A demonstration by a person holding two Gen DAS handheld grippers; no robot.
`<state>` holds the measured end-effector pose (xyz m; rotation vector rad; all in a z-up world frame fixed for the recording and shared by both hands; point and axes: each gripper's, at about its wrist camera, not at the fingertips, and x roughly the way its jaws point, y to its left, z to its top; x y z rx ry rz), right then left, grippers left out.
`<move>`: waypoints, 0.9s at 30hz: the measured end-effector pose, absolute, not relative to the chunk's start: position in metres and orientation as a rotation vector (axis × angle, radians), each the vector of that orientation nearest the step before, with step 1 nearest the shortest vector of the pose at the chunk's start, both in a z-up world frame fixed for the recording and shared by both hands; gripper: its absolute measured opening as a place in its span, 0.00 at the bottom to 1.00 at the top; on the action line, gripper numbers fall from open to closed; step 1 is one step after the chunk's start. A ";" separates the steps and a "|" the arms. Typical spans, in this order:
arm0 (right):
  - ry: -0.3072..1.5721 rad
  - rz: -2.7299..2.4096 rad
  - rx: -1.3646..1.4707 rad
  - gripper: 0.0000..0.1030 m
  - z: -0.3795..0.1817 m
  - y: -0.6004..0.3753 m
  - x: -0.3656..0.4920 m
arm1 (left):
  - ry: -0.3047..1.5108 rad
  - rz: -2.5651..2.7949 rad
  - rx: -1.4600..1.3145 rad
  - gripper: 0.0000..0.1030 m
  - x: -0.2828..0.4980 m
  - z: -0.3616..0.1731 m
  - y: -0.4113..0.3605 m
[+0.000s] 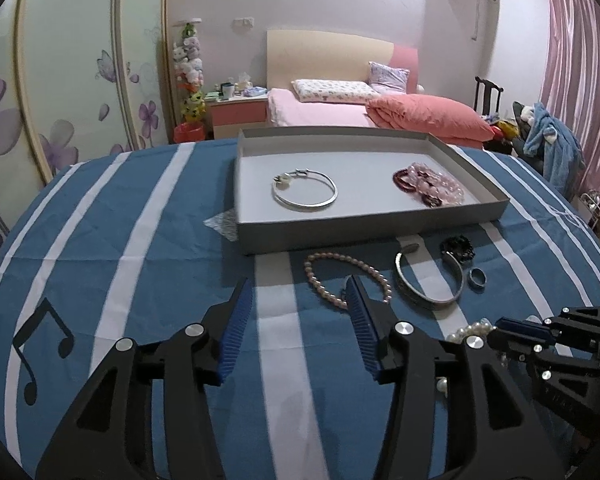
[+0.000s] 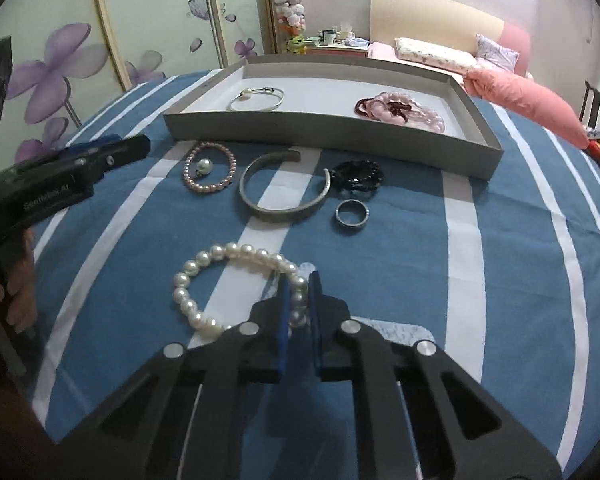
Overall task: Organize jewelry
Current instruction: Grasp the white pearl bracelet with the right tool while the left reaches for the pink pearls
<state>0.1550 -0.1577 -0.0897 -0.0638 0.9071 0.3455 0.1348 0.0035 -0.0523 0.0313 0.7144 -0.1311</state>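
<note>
Pearls caught the eye first: the right tool [image 2: 298, 280] had its blue pads closed on the near side of the white pearl bracelet [image 2: 204, 276], with a few beads pinched between them while the rest of the loop lay on the blue-and-white striped cloth [image 2: 400, 240] of the worktop, off to that tool's left. Just beyond its tips lay the small ring [image 2: 352, 214], with the open silver cuff [image 2: 278, 204] to the left of the ring and the black beaded bracelet [image 2: 358, 176] touching the cuff's far end. Further left of those sat the pink pearl bracelet [image 2: 210, 172] with a single large pearl resting inside its loop. The left tool [image 1: 300, 300] hung over the cloth with its jaws standing apart and nothing between them; the pink pearl bracelet lay right at its right-hand fingertip, partly hidden by it. Ahead of both tools stood the shallow grey tray [image 1: 340, 236], and in it a thin silver bangle [image 1: 305, 190] with a bead on its left half and a heap of pink and dark red bead bracelets [image 1: 430, 184] on its right half, the two well apart. A hand [image 2: 16, 292] gripping the left tool's handle showed at the edge of the right tool's view.
</note>
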 end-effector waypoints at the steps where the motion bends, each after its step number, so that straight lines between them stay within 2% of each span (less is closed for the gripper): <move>1: 0.906 0.330 -0.064 0.10 -0.090 -0.160 0.158 | 0.720 -0.136 0.034 0.51 0.135 -0.054 0.001; 8: 0.901 0.258 -0.017 0.10 -0.090 -0.183 0.169 | 0.766 -0.128 0.007 0.50 0.161 -0.060 -0.005; 17: 0.894 0.262 -0.034 0.10 -0.089 -0.181 0.171 | 0.875 -0.111 0.060 0.25 0.195 -0.079 -0.017; 27: 0.895 0.263 -0.023 0.10 -0.089 -0.182 0.172 | 0.882 -0.087 0.138 0.23 0.180 -0.079 0.002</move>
